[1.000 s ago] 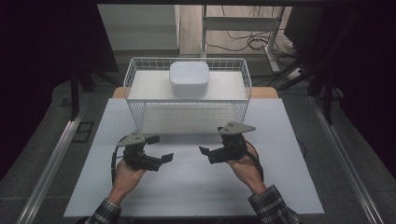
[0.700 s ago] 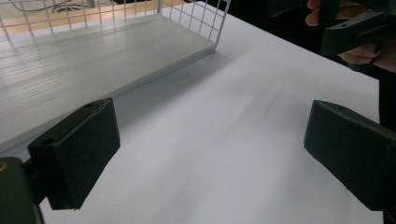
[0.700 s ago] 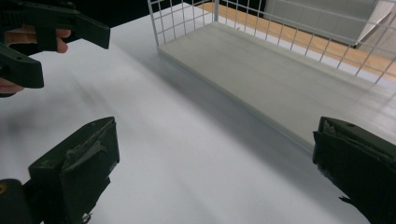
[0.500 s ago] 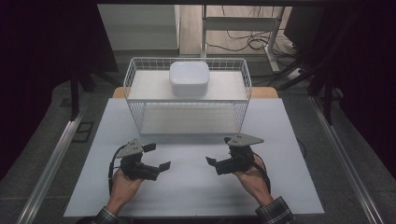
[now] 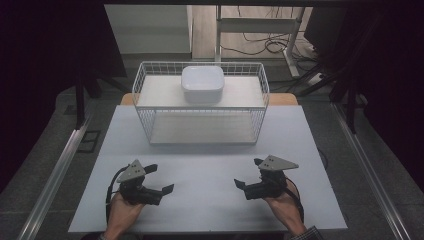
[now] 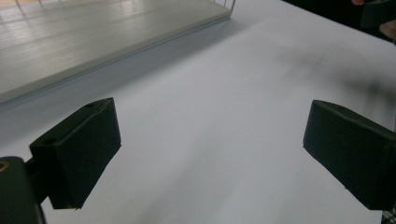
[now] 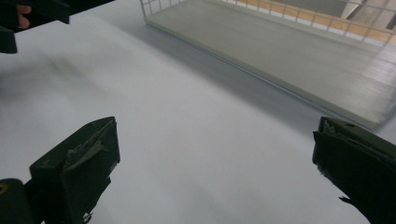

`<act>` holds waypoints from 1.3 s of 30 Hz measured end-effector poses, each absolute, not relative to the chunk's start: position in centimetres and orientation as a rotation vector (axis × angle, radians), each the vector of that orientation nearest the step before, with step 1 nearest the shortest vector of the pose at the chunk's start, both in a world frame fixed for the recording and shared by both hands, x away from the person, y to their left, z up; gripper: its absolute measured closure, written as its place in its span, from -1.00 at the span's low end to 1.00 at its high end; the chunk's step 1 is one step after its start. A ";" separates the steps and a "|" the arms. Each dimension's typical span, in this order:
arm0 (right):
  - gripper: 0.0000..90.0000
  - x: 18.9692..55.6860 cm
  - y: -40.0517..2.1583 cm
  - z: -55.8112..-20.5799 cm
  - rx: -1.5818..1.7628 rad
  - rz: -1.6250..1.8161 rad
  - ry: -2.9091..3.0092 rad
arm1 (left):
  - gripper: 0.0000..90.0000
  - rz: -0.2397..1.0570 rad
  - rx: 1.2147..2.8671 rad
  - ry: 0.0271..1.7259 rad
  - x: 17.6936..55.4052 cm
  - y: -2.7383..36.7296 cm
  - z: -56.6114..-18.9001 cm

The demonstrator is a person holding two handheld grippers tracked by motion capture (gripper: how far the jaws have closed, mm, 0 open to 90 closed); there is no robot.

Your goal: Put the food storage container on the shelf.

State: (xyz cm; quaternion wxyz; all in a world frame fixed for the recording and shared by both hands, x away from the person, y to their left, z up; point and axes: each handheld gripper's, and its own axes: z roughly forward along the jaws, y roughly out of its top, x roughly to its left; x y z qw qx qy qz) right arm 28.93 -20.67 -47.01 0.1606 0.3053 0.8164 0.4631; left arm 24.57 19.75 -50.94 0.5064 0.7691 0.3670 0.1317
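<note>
- I take the white wire rack [image 5: 200,105] as my landmark; it stands at the far middle of the counter [image 5: 210,200], its long axis running left to right.
- The white lidded box [image 5: 202,84] sits on the rack's upper shelf, about centred, touching nothing but the shelf.
- My left tool [image 5: 157,189] rests near the counter's near edge, well short of the rack and off its left end; its jaws are spread wide and hold nothing.
- My right tool [image 5: 247,186] lies likewise off the rack's right end, jaws spread and empty.
- The box lies ahead of and above both tools, between them; neither hand looks clearly nearer, though from this angle I can't judge that finely.
- The left gripper view shows the rack's lower shelf [image 6: 93,42] bare.
- Compared with a second ago, both tools have drawn back from the rack toward me and moved wider apart; the box has not moved.
</note>
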 end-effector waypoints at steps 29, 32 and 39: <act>-0.99 25.4 -24.5 -50.5 1.015 1.128 2.412 | -0.93 0.248 1.948 0.989 21.0 21.3 -53.4; -0.99 25.3 -24.3 -50.7 1.012 1.095 2.433 | -0.93 0.236 1.987 1.006 21.2 21.1 -53.7; -0.99 25.5 -24.1 -51.5 1.034 1.020 2.485 | -0.93 0.238 2.058 1.015 21.4 20.5 -54.1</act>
